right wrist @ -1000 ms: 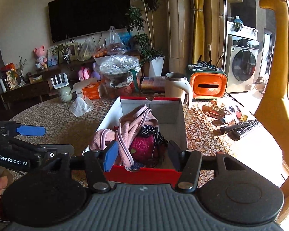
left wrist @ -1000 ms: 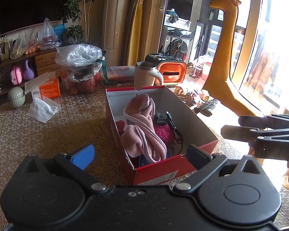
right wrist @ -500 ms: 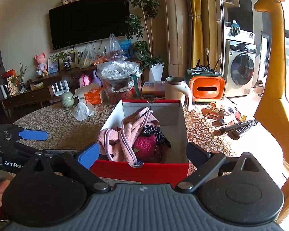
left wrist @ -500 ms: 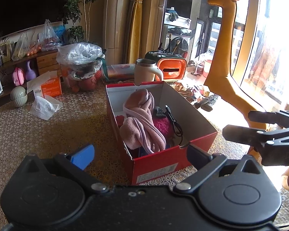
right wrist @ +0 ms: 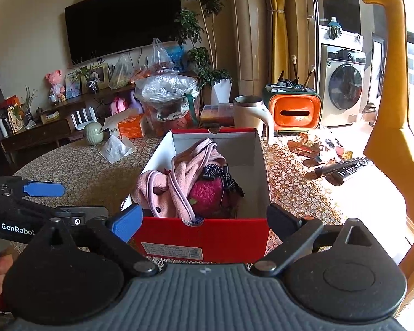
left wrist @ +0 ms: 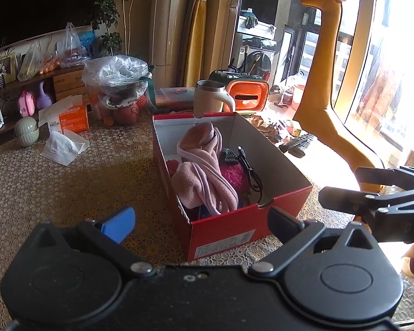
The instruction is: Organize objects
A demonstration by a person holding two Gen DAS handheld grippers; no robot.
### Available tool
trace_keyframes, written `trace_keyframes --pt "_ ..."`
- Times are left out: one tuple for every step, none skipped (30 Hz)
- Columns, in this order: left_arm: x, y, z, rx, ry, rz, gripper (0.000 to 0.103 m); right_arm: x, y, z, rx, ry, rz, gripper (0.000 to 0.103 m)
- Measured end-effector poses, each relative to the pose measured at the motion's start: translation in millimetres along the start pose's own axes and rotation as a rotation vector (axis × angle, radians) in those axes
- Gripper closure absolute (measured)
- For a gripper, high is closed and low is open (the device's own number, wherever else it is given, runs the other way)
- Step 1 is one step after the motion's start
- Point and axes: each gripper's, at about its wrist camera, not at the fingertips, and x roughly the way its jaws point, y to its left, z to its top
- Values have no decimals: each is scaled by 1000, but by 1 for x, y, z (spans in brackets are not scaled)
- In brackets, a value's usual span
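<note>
Right gripper (right wrist: 204, 222): fingers spread wide, nothing btwn them. Left gripper (left wrist: 201, 219): fingers spread too, empty. The red box (right wrist: 204, 237) sits on the surface right in front of the right fingers, long side running away from them. Pink scarf (right wrist: 176, 184) & black cable (left wrist: 248, 171) lie inside. Right hand looks nearer.

"GenRobot" in white on the left gripper (right wrist: 44, 190) body, left of the red shoebox (right wrist: 204, 237); "KAILIN"-like word on the orange tissue box (left wrist: 71, 115) beyond it, partly legible; shoebox's white label too small to read.
</note>
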Motion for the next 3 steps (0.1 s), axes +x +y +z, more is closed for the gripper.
trace_keyframes --pt "0 0 0 -1 -1 -3 1 1 0 0 0 2 -1 6" --pt "0 1 0 -2 -2 -8 2 1 0 0 1 5 -2 6" --pt "-1 2 0 -6 -4 -22 2 1 0 0 2 8 -3 6"
